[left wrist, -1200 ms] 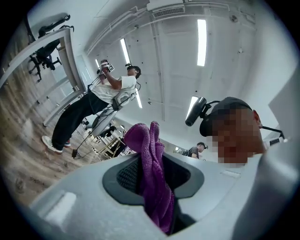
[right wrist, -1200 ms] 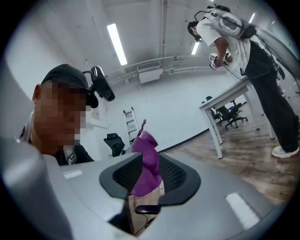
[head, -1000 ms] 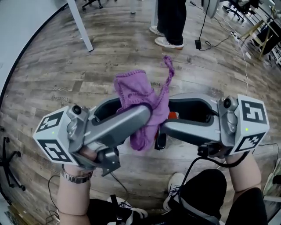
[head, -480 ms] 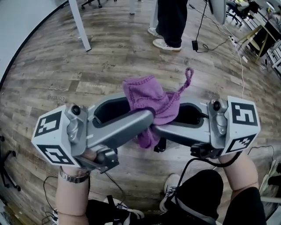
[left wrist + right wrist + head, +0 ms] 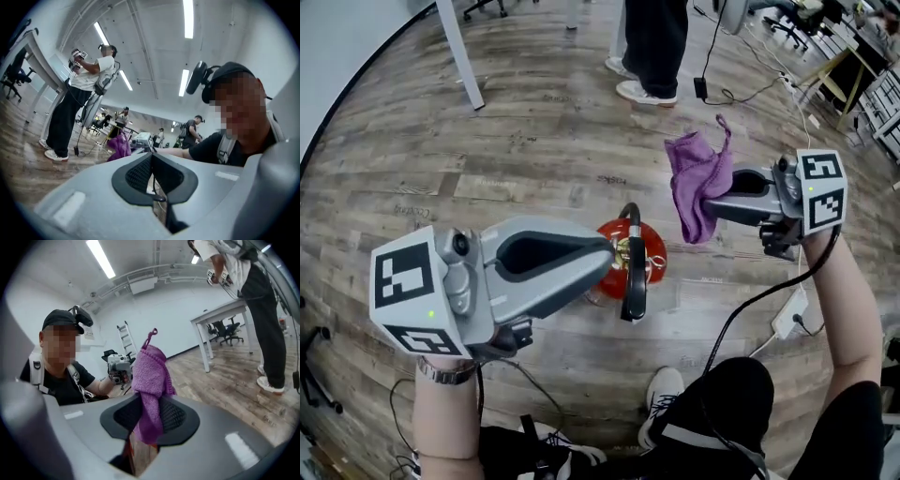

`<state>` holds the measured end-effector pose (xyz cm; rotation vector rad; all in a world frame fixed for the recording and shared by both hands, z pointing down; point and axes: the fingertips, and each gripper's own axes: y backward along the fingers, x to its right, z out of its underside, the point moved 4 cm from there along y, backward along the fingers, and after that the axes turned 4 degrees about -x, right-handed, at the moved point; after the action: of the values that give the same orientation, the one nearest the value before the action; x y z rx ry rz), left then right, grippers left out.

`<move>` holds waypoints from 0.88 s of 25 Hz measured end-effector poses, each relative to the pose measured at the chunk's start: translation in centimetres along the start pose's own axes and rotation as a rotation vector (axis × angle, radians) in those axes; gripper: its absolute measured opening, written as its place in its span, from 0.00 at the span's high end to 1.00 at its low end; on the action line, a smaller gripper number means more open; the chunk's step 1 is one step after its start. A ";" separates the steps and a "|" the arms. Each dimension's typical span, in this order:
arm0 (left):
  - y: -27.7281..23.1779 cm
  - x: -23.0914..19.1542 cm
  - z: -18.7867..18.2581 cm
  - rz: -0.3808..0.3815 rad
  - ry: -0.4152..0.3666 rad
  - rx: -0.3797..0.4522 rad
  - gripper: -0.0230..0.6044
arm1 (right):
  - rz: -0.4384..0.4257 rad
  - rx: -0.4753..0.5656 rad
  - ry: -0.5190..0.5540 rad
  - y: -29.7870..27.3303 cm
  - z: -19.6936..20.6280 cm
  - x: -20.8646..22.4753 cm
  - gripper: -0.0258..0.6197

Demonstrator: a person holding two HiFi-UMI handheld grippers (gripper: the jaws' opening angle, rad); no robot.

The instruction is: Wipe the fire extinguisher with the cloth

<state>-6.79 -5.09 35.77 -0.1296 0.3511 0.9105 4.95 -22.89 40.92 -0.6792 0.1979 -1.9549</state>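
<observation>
Since a second ago the two grippers have come apart: the right gripper [image 5: 714, 208] has carried the purple cloth [image 5: 697, 183] off to the right, and the left gripper [image 5: 605, 262] no longer touches it. Nearest, the left gripper has its jaws pressed together with nothing between them. Just beyond its tip, the red fire extinguisher [image 5: 652, 259] stands uncovered on the wooden floor [image 5: 534, 122], seen from above. Further right, the right gripper's jaws have just been closing and pinch the cloth, which hangs apart from the extinguisher. Far behind, a standing person [image 5: 654, 37] is near a white table leg [image 5: 459, 52].
</observation>
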 end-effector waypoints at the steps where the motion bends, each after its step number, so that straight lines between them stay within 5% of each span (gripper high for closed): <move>1: -0.5 0.0 0.8 -0.002 -0.008 -0.054 0.97 | -0.018 -0.040 -0.029 -0.3 1.1 1.2 0.81; 7: -2.1 0.0 4.5 0.039 0.079 -0.196 0.97 | -0.191 -0.170 -0.235 -4.7 6.0 5.2 0.81; 12: -1.3 -0.5 6.3 0.020 0.135 -0.223 0.97 | -0.347 -0.215 -0.250 -8.2 6.8 5.2 0.81; 22: -1.1 -2.3 10.0 0.019 0.235 -0.287 0.97 | -0.393 -0.210 -0.339 -11.0 12.5 8.4 0.81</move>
<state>-4.81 -4.88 45.85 -0.5014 0.4383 0.9638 0.39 -23.07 58.98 -1.2511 0.0623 -2.1660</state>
